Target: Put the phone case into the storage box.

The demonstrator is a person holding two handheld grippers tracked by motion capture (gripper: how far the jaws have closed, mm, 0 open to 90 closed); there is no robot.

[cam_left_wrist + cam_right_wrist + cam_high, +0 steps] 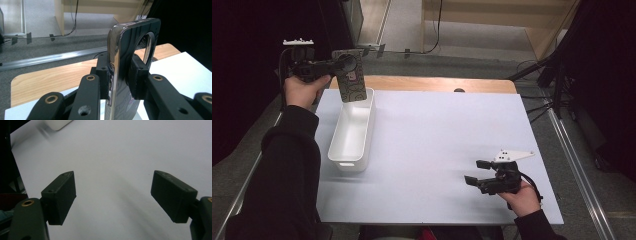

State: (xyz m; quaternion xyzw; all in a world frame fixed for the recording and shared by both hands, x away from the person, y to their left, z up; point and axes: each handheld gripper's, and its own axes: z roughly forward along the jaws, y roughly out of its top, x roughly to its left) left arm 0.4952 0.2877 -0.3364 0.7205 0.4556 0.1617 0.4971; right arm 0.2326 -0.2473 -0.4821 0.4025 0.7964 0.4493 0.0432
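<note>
My left gripper is shut on a phone in a patterned case, held upright in the air above the far end of the white bin. In the left gripper view the phone stands edge-on between the two pads, its chrome rim and a round ring on its back showing. My right gripper rests low over the white mat near the front right, held by a hand. In the right gripper view its fingers stand wide apart with nothing between them, so my right gripper is open.
The long white bin lies on the left part of the white mat, which covers a wooden table. Beyond the table are grey floor, a metal rail and cables. A corner of the bin shows at the top of the right gripper view.
</note>
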